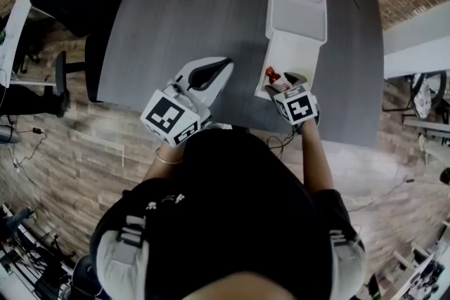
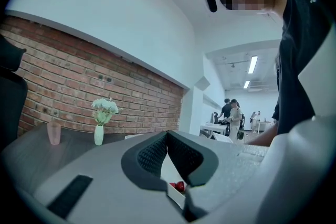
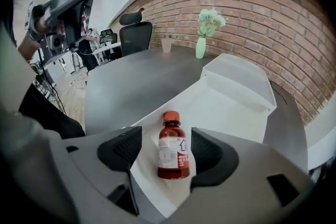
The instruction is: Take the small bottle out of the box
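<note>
Right gripper view: small bottle (image 3: 174,147) lies in the box (image 3: 231,107) between the jaws of the released right claw (image 3: 167,150).

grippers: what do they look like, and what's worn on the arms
Both the left gripper and right gripper: light grey shells, black textured pads, a white cube with black square markers each. Thin bracelet at the left wrist; black short-sleeved top, pale shoulder panels.
</note>
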Tool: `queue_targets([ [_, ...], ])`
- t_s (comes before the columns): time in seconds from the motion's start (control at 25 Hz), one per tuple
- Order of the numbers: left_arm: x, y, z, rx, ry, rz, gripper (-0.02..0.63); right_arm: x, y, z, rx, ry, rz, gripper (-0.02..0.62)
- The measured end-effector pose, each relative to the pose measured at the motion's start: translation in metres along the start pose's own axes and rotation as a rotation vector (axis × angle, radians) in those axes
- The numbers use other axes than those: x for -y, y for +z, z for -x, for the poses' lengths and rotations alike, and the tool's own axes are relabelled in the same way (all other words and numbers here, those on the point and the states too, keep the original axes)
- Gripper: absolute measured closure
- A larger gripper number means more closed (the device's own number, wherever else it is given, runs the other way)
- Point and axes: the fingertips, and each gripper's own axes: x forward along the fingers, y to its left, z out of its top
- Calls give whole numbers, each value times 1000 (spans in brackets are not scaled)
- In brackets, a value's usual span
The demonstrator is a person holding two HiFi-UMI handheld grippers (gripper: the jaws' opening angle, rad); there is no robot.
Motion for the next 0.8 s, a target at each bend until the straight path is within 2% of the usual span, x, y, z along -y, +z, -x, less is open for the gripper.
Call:
queue_targets([
  [0.16, -5, 1, 7, 13, 16, 15, 603, 6, 5, -10, -51, -15, 25, 304],
  [0.4, -14, 1, 17, 30, 40, 34, 603, 4, -2, -27, -119, 18, -32, 333],
  [0.64, -16, 2, 21, 39, 45, 46, 603, 9, -12, -36, -190, 8, -19, 373],
  [0.8, -18, 0, 21, 41, 44, 53, 603, 9, -15, -40, -199, 30, -71, 368],
])
